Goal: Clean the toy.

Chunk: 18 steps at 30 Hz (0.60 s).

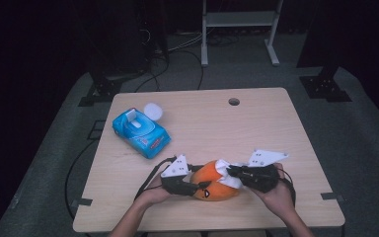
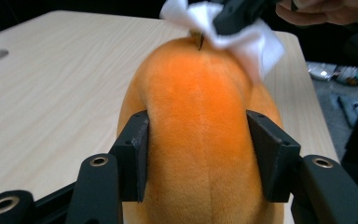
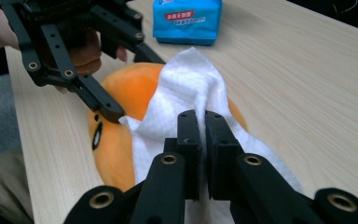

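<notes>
One orange plush toy [image 1: 212, 183] lies near the table's [image 1: 256, 128] front edge, the left gripper [image 2: 198, 156] clamped across its soft, yielding body. The right gripper [image 3: 201, 149] pinches one limp white wipe [image 3: 191, 93] against the toy's top. One blue wipe pack [image 1: 140, 131] lies well behind the toy; it looks light, best held at mid-body.

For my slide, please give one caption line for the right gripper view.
Right gripper pinches a white wipe over an orange plush toy held by the left gripper.
</notes>
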Each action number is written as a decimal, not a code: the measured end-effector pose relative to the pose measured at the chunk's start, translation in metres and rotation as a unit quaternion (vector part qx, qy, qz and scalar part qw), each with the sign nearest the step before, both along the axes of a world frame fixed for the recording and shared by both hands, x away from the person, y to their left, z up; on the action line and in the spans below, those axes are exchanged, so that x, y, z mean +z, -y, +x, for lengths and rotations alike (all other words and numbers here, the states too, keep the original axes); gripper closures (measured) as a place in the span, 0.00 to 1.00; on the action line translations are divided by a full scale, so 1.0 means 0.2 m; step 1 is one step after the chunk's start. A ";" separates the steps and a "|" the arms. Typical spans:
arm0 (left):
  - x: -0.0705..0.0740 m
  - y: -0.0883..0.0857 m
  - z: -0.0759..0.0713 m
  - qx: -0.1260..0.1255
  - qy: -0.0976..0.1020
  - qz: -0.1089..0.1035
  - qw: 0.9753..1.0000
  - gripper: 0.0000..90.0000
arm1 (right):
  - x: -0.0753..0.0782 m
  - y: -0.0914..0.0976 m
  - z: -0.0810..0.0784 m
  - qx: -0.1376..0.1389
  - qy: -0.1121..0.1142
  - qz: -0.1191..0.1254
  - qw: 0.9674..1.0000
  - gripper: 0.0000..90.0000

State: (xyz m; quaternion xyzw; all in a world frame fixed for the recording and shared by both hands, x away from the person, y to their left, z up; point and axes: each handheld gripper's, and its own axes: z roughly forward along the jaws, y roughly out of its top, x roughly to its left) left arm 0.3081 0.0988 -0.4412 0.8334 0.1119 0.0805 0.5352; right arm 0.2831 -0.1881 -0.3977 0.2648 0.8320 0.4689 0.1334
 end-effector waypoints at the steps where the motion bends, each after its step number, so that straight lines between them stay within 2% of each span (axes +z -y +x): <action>1: 0.00 -0.01 0.00 -0.001 0.000 0.001 1.000 0.50 | 0.00 0.02 0.01 -0.003 -0.004 0.003 1.000 0.94; 4: 0.00 0.00 -0.01 -0.004 0.002 0.007 1.000 0.50 | -0.02 0.07 0.02 -0.017 -0.014 0.003 1.000 0.94; 6: 0.00 0.00 -0.01 -0.005 0.003 0.009 1.000 0.50 | -0.01 0.08 0.02 -0.023 -0.017 0.012 1.000 0.94; 10: -0.01 -0.01 -0.01 -0.014 0.003 0.009 1.000 0.50 | 0.04 0.02 -0.02 -0.006 0.009 0.014 1.000 0.94; 12: -0.01 -0.02 -0.01 -0.015 0.001 0.009 1.000 0.49 | 0.04 0.00 -0.01 -0.006 0.014 0.004 1.000 0.94; 16: -0.02 -0.03 0.00 -0.018 -0.005 0.005 1.000 0.49 | -0.02 0.06 0.04 -0.013 -0.028 0.018 0.999 0.94; 17: -0.02 -0.02 0.00 -0.018 -0.004 0.007 1.000 0.49 | -0.03 0.06 0.04 -0.015 -0.034 0.024 0.999 0.94; 18: -0.02 -0.02 0.00 -0.018 -0.002 0.012 1.000 0.49 | -0.02 0.05 0.02 -0.015 -0.026 0.021 0.999 0.94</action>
